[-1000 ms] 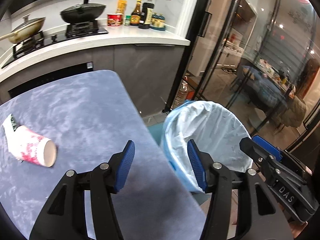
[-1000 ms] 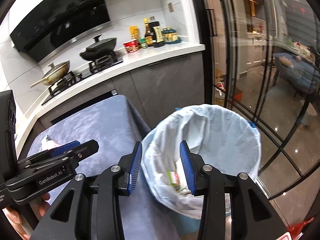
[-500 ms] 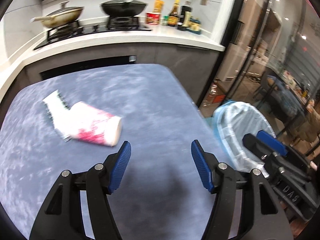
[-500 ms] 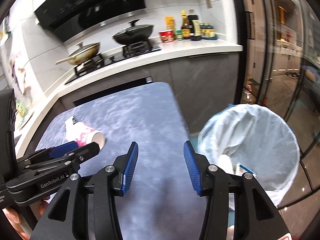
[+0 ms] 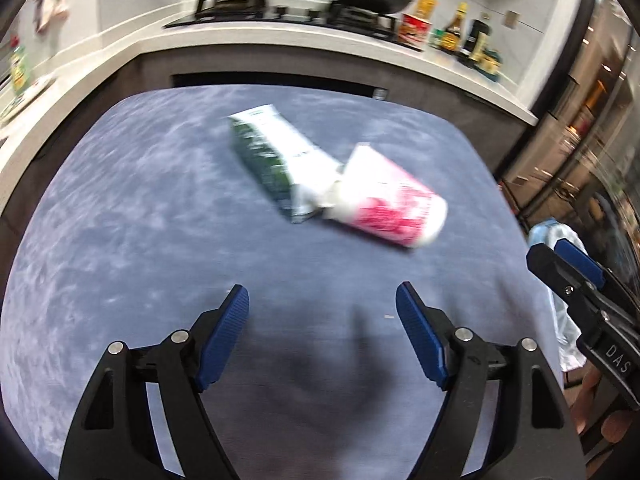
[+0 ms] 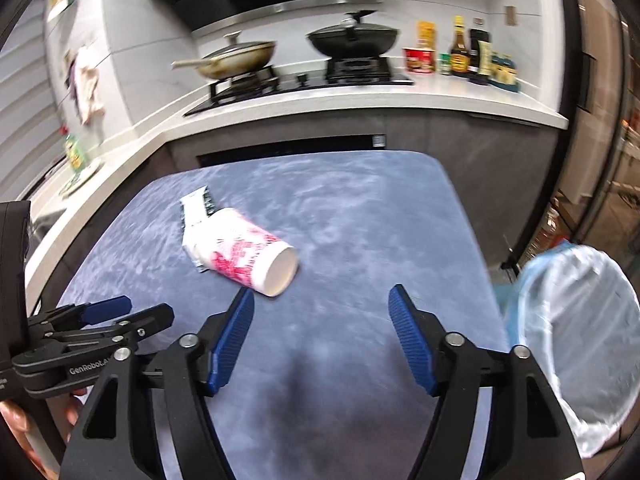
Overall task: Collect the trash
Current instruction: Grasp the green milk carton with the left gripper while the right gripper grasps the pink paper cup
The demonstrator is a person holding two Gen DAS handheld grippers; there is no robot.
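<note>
The left gripper (image 5: 322, 320) has its jaws spread and opening, with nothing between them; only bare blue worktop (image 5: 120, 240) lies beneath. The right gripper (image 6: 321, 320) likewise has its jaws spread and opening, with nothing held. Both point down at the worktop from its near edge, the left gripper to the left of the right one. A paper cup (image 5: 390, 208) with a red print lies on its side near the middle of the worktop, its open mouth turned toward the right edge. A green-and-white wrapper (image 5: 276, 156) lies flat just behind the cup, touching its closed end and reaching toward the far left corner. In the right wrist view the cup (image 6: 248, 256) lies just ahead of the left jaw of the right gripper, clear of it. A bin (image 6: 576, 344) lined with a pale bag stands off the right edge of the worktop, near its near right corner. Beyond the far edge, a counter (image 6: 360, 100) carries a stove with two pans and several bottles.
</note>
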